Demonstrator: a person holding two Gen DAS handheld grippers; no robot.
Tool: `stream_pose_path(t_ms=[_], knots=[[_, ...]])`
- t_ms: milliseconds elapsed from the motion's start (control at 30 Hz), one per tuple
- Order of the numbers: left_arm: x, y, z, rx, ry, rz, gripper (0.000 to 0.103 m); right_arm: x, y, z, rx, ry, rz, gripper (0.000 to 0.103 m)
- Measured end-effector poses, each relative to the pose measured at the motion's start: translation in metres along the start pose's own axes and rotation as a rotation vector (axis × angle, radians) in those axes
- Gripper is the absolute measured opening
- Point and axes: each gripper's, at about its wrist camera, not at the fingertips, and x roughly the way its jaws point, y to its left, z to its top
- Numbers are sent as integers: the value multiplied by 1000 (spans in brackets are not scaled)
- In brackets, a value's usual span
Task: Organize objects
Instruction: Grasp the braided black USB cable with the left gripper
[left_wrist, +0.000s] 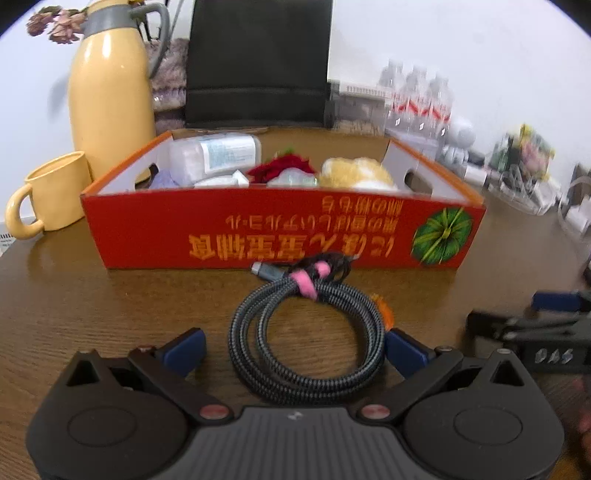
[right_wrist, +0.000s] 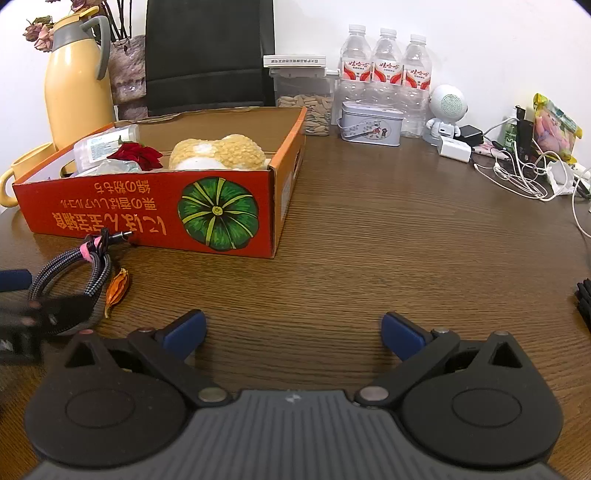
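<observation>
A coiled grey braided cable (left_wrist: 306, 332) with a pink tie lies on the brown table in front of a red cardboard box (left_wrist: 280, 232). My left gripper (left_wrist: 295, 347) is open, its blue pads on either side of the coil. An orange dried pod (left_wrist: 384, 310) lies by the coil's right side. The box holds a plush toy (left_wrist: 354, 173), a red flower (left_wrist: 284, 168) and a clear plastic case (left_wrist: 214, 155). My right gripper (right_wrist: 293, 332) is open and empty over bare table, right of the cable (right_wrist: 74, 273) and box (right_wrist: 155, 210).
A yellow thermos (left_wrist: 110, 99) and yellow mug (left_wrist: 51, 195) stand left of the box. A black chair back (right_wrist: 210, 55) is behind it. Water bottles (right_wrist: 386, 66), a tin (right_wrist: 369, 123), a white speaker (right_wrist: 447, 110) and tangled chargers (right_wrist: 524, 173) sit at the back right.
</observation>
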Motion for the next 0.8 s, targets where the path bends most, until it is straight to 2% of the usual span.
stream_pose_path(t_ms=[67,233,333,433,800], knots=[[2,-4,-1,27,5,27,103,0,0,0,0,0,0,103],[2,-1,-2,18,4,17,102,0,0,0,-1,0,1,103],[-2,1,-2,15,-15,-17,88,0,1,0,-2,1,2,103],[-7,2,-3,-2,-28,-21,87,1,3,1,-4,1,5,103],[-34,8,2,-4,-154,4,86,1,3,1,-3,1,4,103]])
